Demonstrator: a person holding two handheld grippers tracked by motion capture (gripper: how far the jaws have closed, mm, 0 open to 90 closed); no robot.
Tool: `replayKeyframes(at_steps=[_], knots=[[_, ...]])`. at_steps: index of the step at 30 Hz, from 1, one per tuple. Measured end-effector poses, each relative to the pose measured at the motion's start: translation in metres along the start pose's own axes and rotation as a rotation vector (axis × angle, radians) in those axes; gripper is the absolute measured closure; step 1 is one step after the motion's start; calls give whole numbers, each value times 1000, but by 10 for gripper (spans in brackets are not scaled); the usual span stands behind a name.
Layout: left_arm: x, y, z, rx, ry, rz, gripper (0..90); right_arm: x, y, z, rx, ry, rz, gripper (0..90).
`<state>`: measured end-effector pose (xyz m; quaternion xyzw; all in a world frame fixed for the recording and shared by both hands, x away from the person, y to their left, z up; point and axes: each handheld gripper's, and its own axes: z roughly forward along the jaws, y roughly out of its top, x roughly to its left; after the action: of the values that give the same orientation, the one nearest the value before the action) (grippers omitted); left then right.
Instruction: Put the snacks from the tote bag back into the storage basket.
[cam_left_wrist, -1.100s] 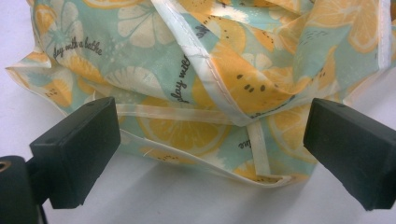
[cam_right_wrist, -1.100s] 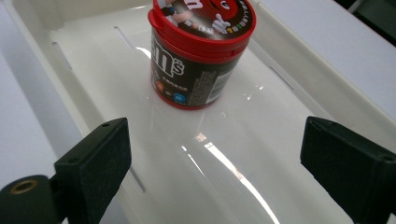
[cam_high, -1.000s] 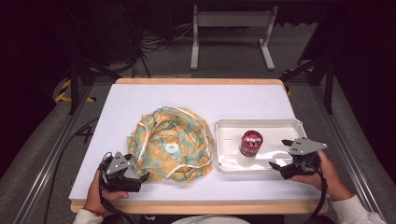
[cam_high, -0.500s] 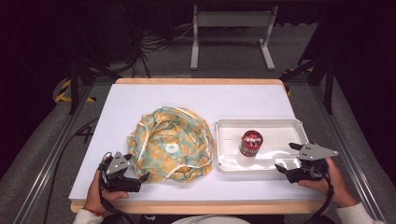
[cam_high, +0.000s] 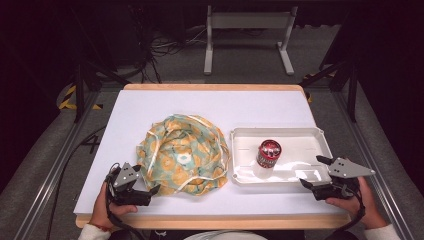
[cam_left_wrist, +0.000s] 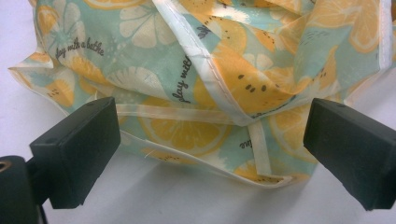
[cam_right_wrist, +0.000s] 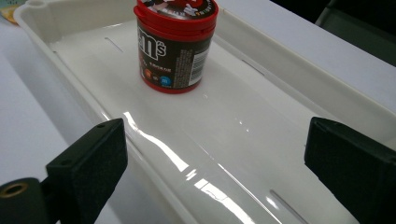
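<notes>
Lemon-print fabric bag (cam_high: 182, 152) lies crumpled mid-bench, just left of the white tray (cam_high: 295, 134) holding the red-lidded candy tub (cam_high: 268, 152). Your left tongs (cam_high: 146, 191) gape wide and empty at its near hem; your right tongs (cam_high: 314, 172) gape empty over the tray. Pinch one hem layer low. The bag's mouth and handles are hard to trace in the folds.

Teal-and-orange citrus-print cloth (cam_high: 182, 152), white tray (cam_high: 300, 134), red-lidded brown canister (cam_high: 268, 153)

One lemon-print fabric bag (cam_high: 183, 154) lies on one white table (cam_high: 150, 107). One white tray (cam_high: 305, 137) holds one red-lidded M&M's canister (cam_high: 268, 152).
</notes>
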<state>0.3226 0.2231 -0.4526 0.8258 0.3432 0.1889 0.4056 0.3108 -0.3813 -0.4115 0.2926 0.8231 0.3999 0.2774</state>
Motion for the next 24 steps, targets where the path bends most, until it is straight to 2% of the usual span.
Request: replayKeyframes(at_steps=[7,9,11,17,24], knots=[[1,0,0,-1,0,0,46,0,-6,-4,-17,-11,18,68],[0,0,0,-4,1,-2,46,-1,-10,-5,-16,-39,12,66],[0,1,1,-2,1,4,46,-1,-11,-6,-12,-44,7,64],[1,2,0,-16,6,-5,45,-3,-14,-7,-24,-45,25,62],[1,3,2,-11,2,0,45,-1,-13,-7,-34,-56,18,61]])
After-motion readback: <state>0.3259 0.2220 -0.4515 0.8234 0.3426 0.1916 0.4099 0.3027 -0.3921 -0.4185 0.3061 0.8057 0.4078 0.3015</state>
